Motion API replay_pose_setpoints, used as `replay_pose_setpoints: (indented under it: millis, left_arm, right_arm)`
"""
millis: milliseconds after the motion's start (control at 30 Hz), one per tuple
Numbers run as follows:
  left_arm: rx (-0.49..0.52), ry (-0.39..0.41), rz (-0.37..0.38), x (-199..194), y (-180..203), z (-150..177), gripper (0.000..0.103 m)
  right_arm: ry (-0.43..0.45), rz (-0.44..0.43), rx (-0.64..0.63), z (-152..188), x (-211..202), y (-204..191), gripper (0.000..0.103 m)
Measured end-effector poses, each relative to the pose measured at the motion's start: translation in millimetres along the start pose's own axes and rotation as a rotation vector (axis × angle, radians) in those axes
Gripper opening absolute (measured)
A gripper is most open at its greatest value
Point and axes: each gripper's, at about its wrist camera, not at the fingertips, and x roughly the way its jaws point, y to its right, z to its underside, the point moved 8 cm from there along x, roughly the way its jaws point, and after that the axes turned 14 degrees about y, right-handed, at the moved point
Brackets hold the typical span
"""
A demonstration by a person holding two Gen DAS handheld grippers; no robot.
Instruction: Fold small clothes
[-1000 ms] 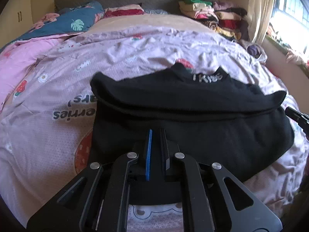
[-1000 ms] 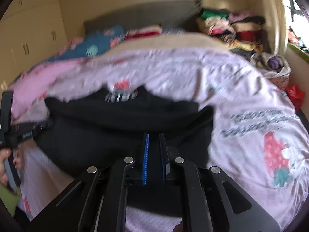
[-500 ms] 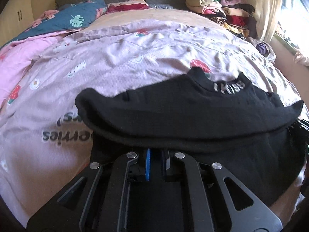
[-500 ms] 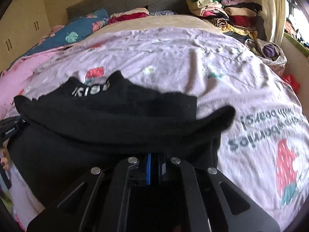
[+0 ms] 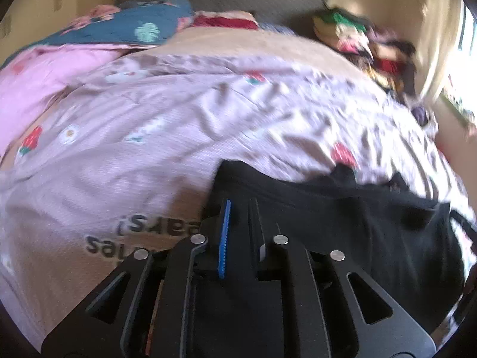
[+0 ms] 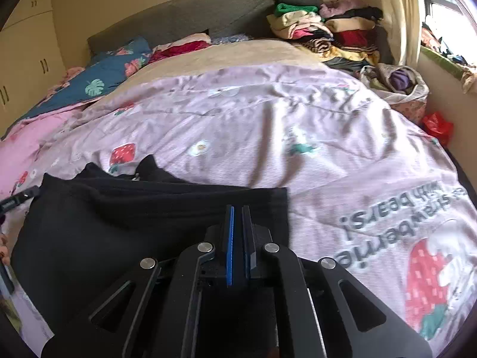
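A black garment [image 5: 357, 217] lies folded in half on the lilac strawberry-print quilt [image 5: 149, 125], its collar tips sticking out at the far edge. It also shows in the right wrist view [image 6: 119, 223]. My left gripper [image 5: 238, 205] is over the garment's left far corner, jaws slightly apart; the view is blurred and I cannot tell whether cloth is between them. My right gripper [image 6: 237, 208] is over the garment's right far corner, jaws nearly closed with a thin gap. The left gripper's tip [image 6: 18, 200] shows at the left edge.
The quilt [image 6: 298, 125] covers the bed. A stack of folded clothes [image 6: 325, 29] sits at the far right by the headboard [image 6: 179, 18]. A teal leaf-print pillow [image 6: 104, 74] lies at the far left. A red bag [image 6: 438, 125] is beside the bed.
Both grippers carried the garment's near edge forward over its far edge, covering the collar print. The fold now lies flat and both grippers sit low at the far corners.
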Motion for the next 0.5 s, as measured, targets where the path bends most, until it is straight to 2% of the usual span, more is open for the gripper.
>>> replay_pose_setpoints:
  millis: [67, 100, 133, 167, 200, 267, 300, 367, 433, 467, 500]
  left_arm:
    - [-0.021, 0.010, -0.010, -3, -10, -3, 0.010]
    - [-0.034, 0.004, -0.015, -2, -17, -2, 0.017]
    - [-0.040, -0.004, -0.014, 0, -19, -2, 0.023]
    - [-0.050, -0.017, -0.013, 3, -22, 0, 0.036]
    - [-0.058, -0.037, 0.001, 6, -23, 3, 0.049]
    - [-0.053, -0.058, 0.023, 11, -19, 9, 0.054]
    - [-0.043, -0.066, 0.029, 13, -16, 12, 0.054]
    - [-0.024, -0.076, 0.036, 17, -10, 17, 0.054]
    - [-0.011, -0.068, 0.052, 17, -5, 19, 0.029]
    - [0.002, -0.054, 0.052, 16, -3, 18, 0.014]
    - [0.011, -0.035, 0.045, 13, -3, 16, 0.010]
  right_arm:
    - [-0.003, 0.017, -0.004, -1, -3, 8, 0.007]
    - [-0.010, 0.028, -0.006, 0, -3, 12, 0.018]
    - [-0.025, 0.041, -0.008, 1, -2, 17, 0.034]
    - [-0.029, 0.048, -0.004, 3, -2, 20, 0.042]
    - [-0.034, 0.048, 0.007, 5, -1, 22, 0.043]
    - [-0.059, 0.006, 0.031, 11, 4, 20, 0.043]
    - [-0.067, -0.006, 0.039, 13, 6, 19, 0.043]
    - [-0.080, -0.016, 0.029, 17, 9, 16, 0.035]
    - [-0.074, -0.032, 0.013, 17, 9, 11, 0.008]
    - [-0.063, -0.044, 0.006, 15, 7, 9, 0.008]
    - [-0.052, -0.050, 0.003, 13, 5, 7, 0.008]
